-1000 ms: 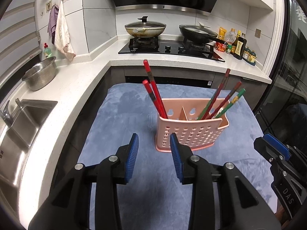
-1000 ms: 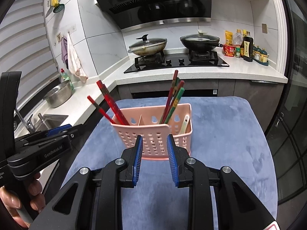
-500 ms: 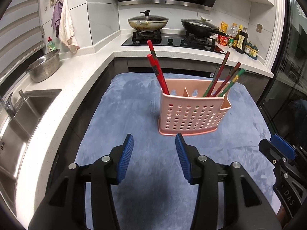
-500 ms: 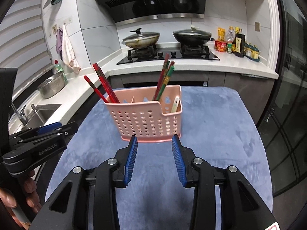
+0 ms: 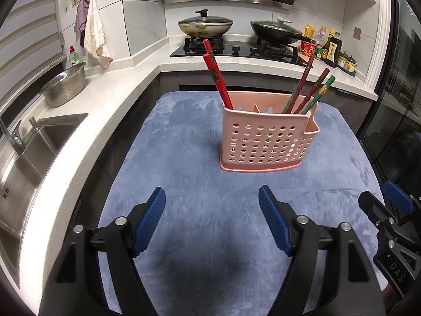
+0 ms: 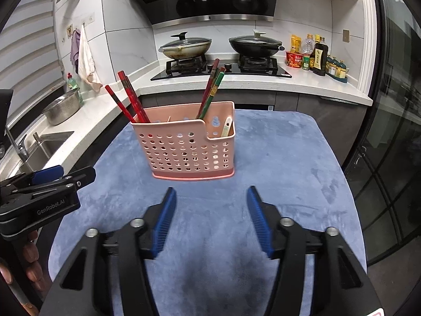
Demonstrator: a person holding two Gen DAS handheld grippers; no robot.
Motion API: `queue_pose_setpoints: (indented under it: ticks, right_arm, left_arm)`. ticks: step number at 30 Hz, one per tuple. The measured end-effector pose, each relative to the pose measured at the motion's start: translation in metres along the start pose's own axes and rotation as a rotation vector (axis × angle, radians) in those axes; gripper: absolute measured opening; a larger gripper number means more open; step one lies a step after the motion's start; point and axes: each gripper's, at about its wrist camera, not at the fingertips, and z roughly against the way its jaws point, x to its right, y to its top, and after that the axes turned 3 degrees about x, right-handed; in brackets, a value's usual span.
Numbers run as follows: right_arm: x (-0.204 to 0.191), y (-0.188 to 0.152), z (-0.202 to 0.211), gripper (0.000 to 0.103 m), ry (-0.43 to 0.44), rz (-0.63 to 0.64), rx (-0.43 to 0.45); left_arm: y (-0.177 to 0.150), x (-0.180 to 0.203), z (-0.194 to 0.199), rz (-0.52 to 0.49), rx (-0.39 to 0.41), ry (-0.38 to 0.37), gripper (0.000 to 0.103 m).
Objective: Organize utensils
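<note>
A pink perforated utensil holder (image 5: pixel 265 138) stands upright on the blue mat (image 5: pixel 200 184); it also shows in the right wrist view (image 6: pixel 188 147). Red chopsticks (image 5: pixel 217 75) lean in its left compartment. Red and green chopsticks (image 5: pixel 313 89) lean in its right compartment. A pale spoon handle (image 6: pixel 226 127) sits in the side pocket. My left gripper (image 5: pixel 211 205) is open and empty, well short of the holder. My right gripper (image 6: pixel 210 206) is open and empty, just in front of the holder.
A white counter wraps the left and back, with a sink (image 5: pixel 29 152), a steel bowl (image 5: pixel 64 85), a stove with two lidded pans (image 5: pixel 205 25), and sauce bottles (image 5: pixel 327 47). A glass door (image 6: pixel 394 131) stands at the right.
Both grippers have pulled back from the holder and their jaws have opened wider. The holder and chopsticks have not moved.
</note>
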Motion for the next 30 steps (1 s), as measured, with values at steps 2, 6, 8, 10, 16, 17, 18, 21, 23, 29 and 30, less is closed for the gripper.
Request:
queue_pose_setpoints:
  ticks: [2,6,8,10,16,17,18,21,23,29,30]
  right_arm:
    - [0.001,-0.002,0.000,0.068,-0.006,-0.002,0.002]
    - [0.006,-0.005,-0.003,0.076,0.000,-0.022,-0.014]
    - [0.008,-0.005,-0.004,0.083,0.010,-0.038,-0.019]
    - [0.011,-0.007,-0.004,0.085,0.015,-0.047,-0.018]
    - [0.015,-0.010,-0.006,0.087,0.001,-0.053,-0.024]
    - [0.015,-0.010,-0.006,0.090,0.002,-0.053,-0.030]
    - [0.015,-0.011,-0.007,0.097,0.005,-0.056,-0.034]
    - [0.017,-0.013,-0.008,0.096,0.004,-0.067,-0.035]
    - [0.019,-0.014,-0.007,0.096,0.001,-0.073,-0.029]
    - [0.019,-0.015,-0.008,0.096,-0.013,-0.069,-0.031]
    - [0.020,-0.015,-0.008,0.096,-0.012,-0.068,-0.032]
  left_arm:
    - [-0.002,0.001,-0.001,-0.004,-0.004,0.005,0.072]
    - [-0.006,0.002,-0.002,-0.006,-0.009,0.009,0.076]
    - [-0.008,0.001,-0.003,-0.006,-0.010,0.016,0.081]
    - [-0.009,0.001,-0.003,-0.004,-0.007,0.025,0.084]
    - [-0.013,-0.001,-0.006,0.000,-0.012,0.043,0.090]
    - [-0.014,-0.001,-0.007,0.001,-0.015,0.044,0.091]
    - [-0.014,-0.002,-0.007,0.004,-0.017,0.046,0.093]
    - [-0.016,-0.004,-0.008,0.008,-0.019,0.052,0.095]
    - [-0.017,-0.005,-0.009,0.009,-0.023,0.055,0.095]
    - [-0.020,-0.007,-0.011,0.023,-0.033,0.072,0.095]
    - [-0.020,-0.007,-0.011,0.023,-0.033,0.071,0.095]
